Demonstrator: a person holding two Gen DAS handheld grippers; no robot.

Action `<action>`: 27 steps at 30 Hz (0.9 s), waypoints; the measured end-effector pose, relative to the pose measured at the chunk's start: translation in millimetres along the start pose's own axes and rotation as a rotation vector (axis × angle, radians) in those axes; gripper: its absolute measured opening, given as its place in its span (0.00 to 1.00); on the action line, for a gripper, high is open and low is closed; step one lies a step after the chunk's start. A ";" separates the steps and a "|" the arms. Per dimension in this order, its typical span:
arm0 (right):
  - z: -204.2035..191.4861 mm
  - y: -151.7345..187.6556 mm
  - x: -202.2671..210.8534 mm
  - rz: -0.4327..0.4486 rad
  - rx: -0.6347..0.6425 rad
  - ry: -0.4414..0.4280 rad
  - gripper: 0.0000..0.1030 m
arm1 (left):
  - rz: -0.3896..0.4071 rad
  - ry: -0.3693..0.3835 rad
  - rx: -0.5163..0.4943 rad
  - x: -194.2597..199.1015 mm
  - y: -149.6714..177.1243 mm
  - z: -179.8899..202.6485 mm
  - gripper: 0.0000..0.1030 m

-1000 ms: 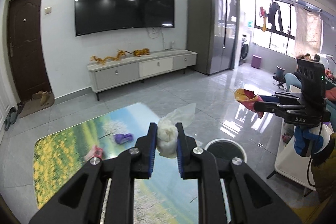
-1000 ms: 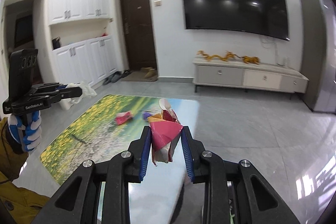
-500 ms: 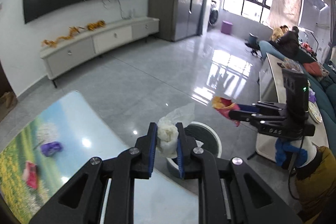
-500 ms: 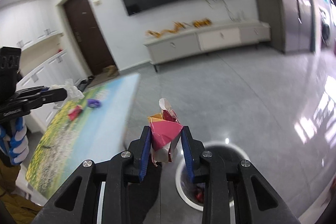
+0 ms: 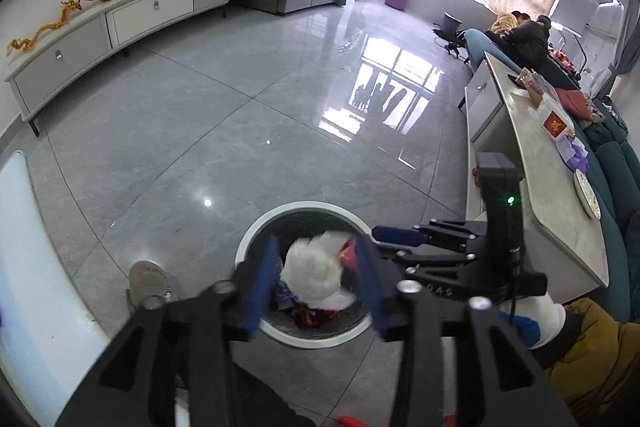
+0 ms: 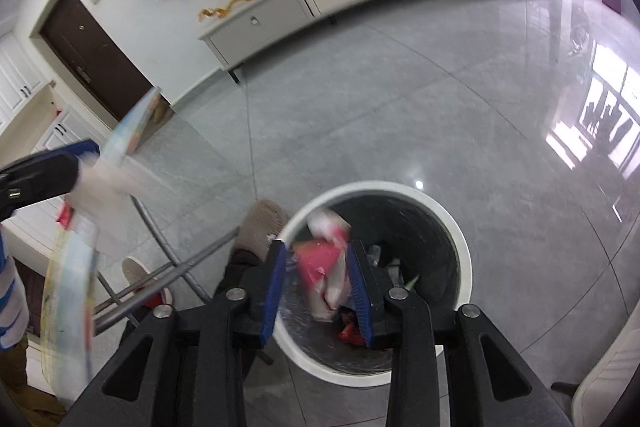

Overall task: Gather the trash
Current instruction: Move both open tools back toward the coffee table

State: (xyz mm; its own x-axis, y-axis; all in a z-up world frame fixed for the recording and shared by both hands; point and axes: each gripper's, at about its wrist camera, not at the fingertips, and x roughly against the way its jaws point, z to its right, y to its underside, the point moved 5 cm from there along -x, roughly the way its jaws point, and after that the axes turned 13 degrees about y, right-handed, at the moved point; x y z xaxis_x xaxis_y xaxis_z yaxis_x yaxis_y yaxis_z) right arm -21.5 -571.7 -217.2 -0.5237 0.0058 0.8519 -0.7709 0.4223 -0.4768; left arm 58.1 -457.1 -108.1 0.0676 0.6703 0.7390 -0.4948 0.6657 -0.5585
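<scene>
A crumpled white tissue wad [image 5: 316, 273] is seen loose between the spread fingers of the left gripper [image 5: 318, 281], above the round white-rimmed trash bin [image 5: 256, 235]; a red-pink crumpled wrapper [image 6: 324, 267] sits between the parted right gripper [image 6: 318, 287] fingers, over the same bin

On the black body of the right tool [image 5: 394, 235], seen just right of the left tool, pale letters read "DAS". Far right, a red packet [image 5: 555, 125] on the long grey table [image 5: 548, 187] bears one gold character, unreadable.
</scene>
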 end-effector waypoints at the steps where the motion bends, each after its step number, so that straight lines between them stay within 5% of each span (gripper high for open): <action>1: 2.5 0.8 -4.4 -0.012 -0.003 0.006 0.40 | 0.000 0.004 0.005 -3.0 -0.9 -1.2 0.49; 12: 5.9 6.8 6.8 -0.007 -0.013 0.016 0.43 | 0.046 -0.007 0.042 10.9 -0.2 -2.6 0.49; 27: -59.4 1.1 100.6 0.165 0.070 0.018 0.47 | 0.200 -0.102 0.065 135.5 55.9 13.7 0.50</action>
State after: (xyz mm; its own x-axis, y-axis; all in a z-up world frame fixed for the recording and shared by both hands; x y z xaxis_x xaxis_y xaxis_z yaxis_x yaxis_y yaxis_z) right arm -53.5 -516.8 -119.1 -0.6390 0.0858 0.7644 -0.6990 0.3500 -0.6236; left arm 27.7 -333.6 -34.0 -0.1234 0.7482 0.6519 -0.5447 0.4981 -0.6747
